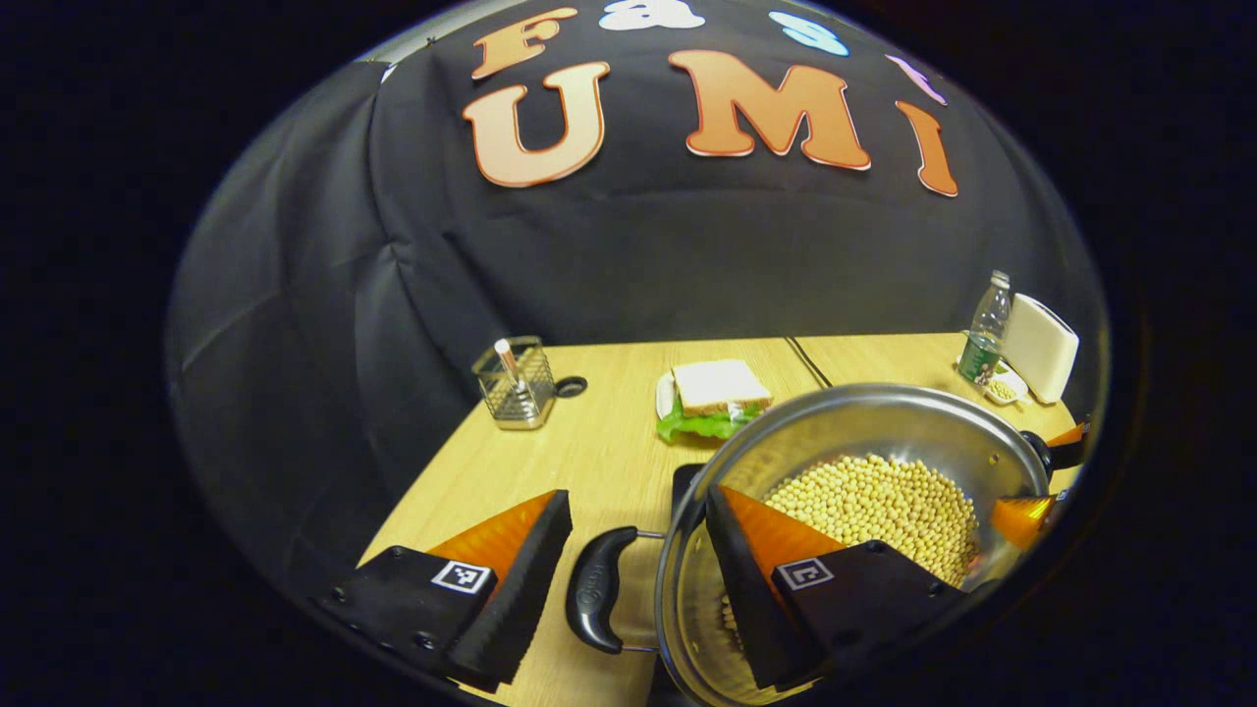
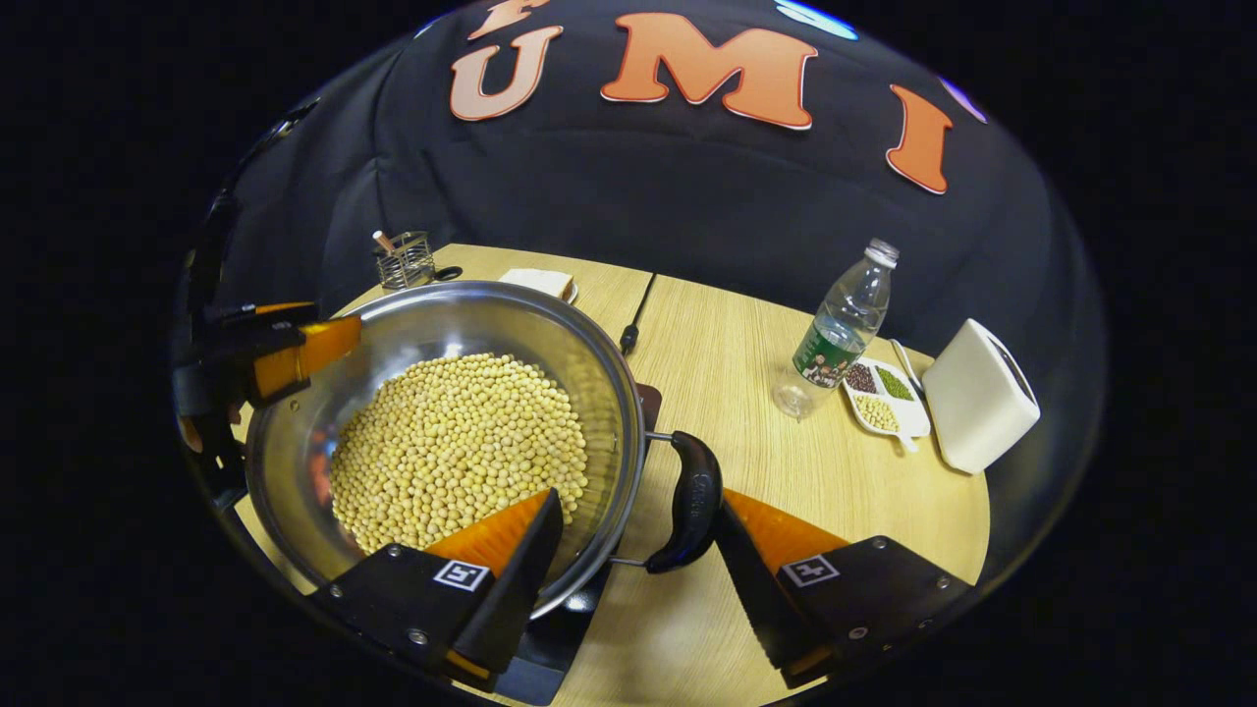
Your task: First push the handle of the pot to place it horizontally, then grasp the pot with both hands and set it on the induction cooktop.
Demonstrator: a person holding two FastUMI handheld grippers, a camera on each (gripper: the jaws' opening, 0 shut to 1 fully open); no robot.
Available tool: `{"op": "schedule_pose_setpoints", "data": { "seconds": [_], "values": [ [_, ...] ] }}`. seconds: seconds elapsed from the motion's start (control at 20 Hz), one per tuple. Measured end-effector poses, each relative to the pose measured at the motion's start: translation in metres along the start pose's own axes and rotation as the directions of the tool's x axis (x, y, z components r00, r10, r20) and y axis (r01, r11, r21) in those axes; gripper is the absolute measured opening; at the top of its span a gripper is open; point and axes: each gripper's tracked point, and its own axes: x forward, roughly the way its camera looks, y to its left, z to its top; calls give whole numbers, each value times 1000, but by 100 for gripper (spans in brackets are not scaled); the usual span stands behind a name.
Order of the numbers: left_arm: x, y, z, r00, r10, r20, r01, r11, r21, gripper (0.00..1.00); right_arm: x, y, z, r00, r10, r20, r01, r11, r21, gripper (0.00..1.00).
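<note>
Pot (image 2: 442,432), steel, bean-laden and heavy we judged, sat between our wide jaws straddling each side handle (image 1: 596,602), the holds.

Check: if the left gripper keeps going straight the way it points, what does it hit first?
Likely the pot: the left gripper already straddles the pot handle and rim, so its inner finger would meet the beans or wall. Depth is unclear.
</note>
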Motion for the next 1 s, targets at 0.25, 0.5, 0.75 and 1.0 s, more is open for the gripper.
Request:
{"op": "schedule_pose_setpoints", "data": {
  "seconds": [0.25,0.5,0.75,1.0],
  "values": [
    [-54,4,56,988,31,151,-30,999,-12,94,-38,-19,48,988,1,156,-5,1000,27,92],
    [-127,5,123,928,55,368,-39,998,-49,87,-106,-53,100,928,-39,372,21,998,53,92],
    [-189,-15,175,871,28,490,19,996,-90,93,-185,-106,134,826,-121,551,92,993,80,91],
    [-259,-44,215,804,-17,595,76,994,-74,90,-276,-147,159,706,-160,690,128,987,97,95]
  ]
}}
